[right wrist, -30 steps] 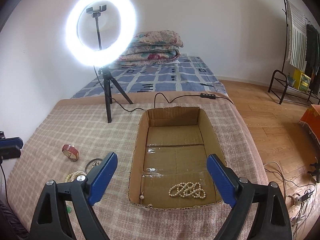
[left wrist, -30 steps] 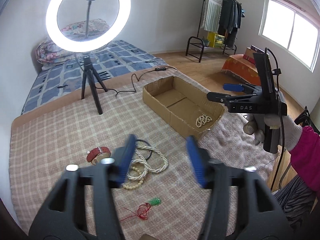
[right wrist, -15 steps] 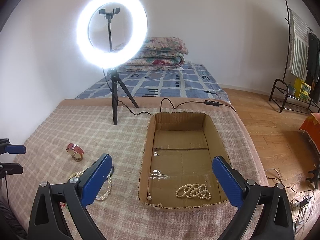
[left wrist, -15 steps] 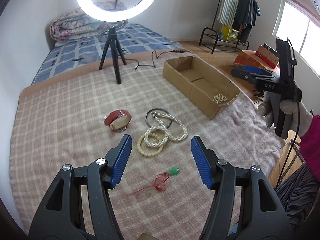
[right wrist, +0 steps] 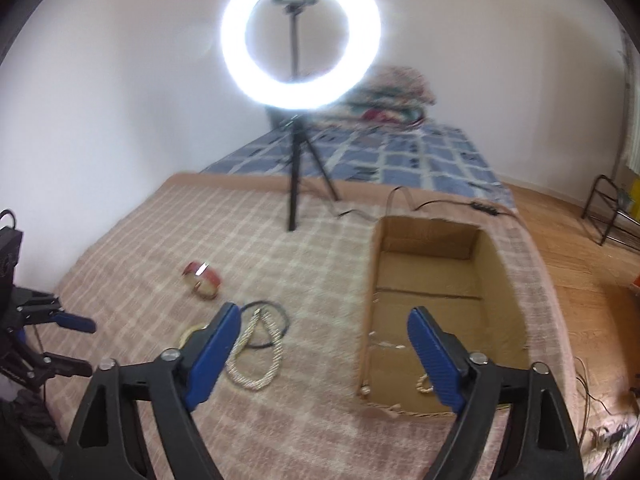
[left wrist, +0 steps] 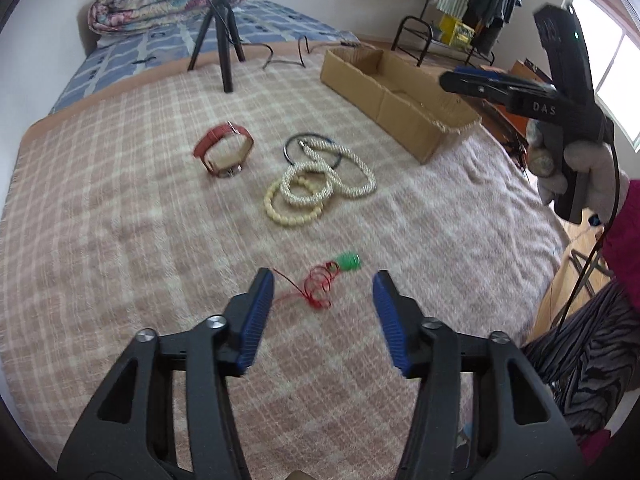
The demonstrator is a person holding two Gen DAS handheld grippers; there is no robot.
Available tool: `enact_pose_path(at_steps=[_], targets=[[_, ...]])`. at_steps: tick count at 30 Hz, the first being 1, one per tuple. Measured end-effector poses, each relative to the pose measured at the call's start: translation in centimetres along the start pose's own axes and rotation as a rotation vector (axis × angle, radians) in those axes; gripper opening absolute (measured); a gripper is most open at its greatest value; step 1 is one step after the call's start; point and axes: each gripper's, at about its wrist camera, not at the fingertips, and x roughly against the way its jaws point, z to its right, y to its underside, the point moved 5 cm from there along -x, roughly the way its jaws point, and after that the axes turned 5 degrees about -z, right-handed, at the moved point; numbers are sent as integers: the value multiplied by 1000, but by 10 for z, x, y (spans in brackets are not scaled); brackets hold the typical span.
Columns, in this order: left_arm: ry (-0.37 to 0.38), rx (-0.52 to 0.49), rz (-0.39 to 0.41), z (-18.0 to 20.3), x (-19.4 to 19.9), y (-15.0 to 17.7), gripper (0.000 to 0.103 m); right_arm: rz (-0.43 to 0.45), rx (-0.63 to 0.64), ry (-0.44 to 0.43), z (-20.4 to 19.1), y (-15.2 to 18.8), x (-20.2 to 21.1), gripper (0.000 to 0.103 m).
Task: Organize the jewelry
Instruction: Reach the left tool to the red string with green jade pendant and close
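My left gripper (left wrist: 323, 296) is open and empty just above the checked blanket, with a red cord and green pendant (left wrist: 324, 280) lying between its fingertips. Beyond lie cream bead bracelets (left wrist: 298, 196), a pearl rope necklace (left wrist: 352, 176), a dark bangle (left wrist: 312, 146) and a red watch (left wrist: 224, 150). My right gripper (right wrist: 324, 338) is open and empty, held above the blanket left of the cardboard box (right wrist: 436, 308). A pearl strand (right wrist: 424, 384) lies in the box's near end. The rope necklace (right wrist: 256, 356) and watch (right wrist: 202, 278) show there too.
A ring light on a black tripod (right wrist: 294, 184) stands at the blanket's far side, its cable (right wrist: 436, 202) running behind the box. The bed's right edge drops to a wooden floor (right wrist: 580, 264). A clothes rack (left wrist: 460, 8) stands by the wall.
My left gripper has dropped and moved back toward the red cord pendant, which now lies between its fingertips. My right gripper has swung left, away from over the box.
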Motion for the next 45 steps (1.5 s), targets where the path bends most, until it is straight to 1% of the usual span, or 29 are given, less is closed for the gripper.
enact_pose_path(at_steps=[3, 5, 7, 9, 11, 16, 23, 24, 26, 31, 37, 40, 44, 45], targets=[[13, -12, -26, 4, -10, 5, 50, -64, 62, -47, -19, 7, -16, 72], [24, -20, -47, 7, -17, 6, 50, -113, 89, -82, -30, 13, -29, 63], [25, -23, -62, 8, -23, 7, 49, -164, 117, -120, -41, 20, -41, 59], [35, -23, -79, 9, -29, 8, 49, -213, 156, -134, -51, 29, -53, 54], [33, -29, -92, 10, -35, 9, 50, -255, 193, -152, -59, 37, -64, 46], [29, -54, -109, 15, -47, 4, 50, -304, 256, -165, -72, 49, -83, 45], [37, -61, -115, 15, -54, -1, 49, -330, 295, -183, -80, 49, -103, 44], [40, -60, -118, 15, -56, -2, 49, -335, 295, -189, -80, 48, -105, 44], [42, -61, -125, 15, -59, -3, 49, -349, 295, -199, -80, 49, -111, 40], [54, -77, -145, 16, -68, -5, 49, -383, 292, -203, -78, 55, -123, 39], [45, -164, -158, 26, -83, -15, 49, -407, 283, -200, -73, 62, -128, 38], [44, -210, -179, 31, -92, -17, 49, -422, 263, -205, -70, 63, -129, 36], [59, -200, -200, 28, -103, -20, 49, -430, 235, -215, -66, 63, -129, 34], [62, -196, -204, 26, -106, -21, 47, -430, 232, -215, -65, 64, -129, 34]])
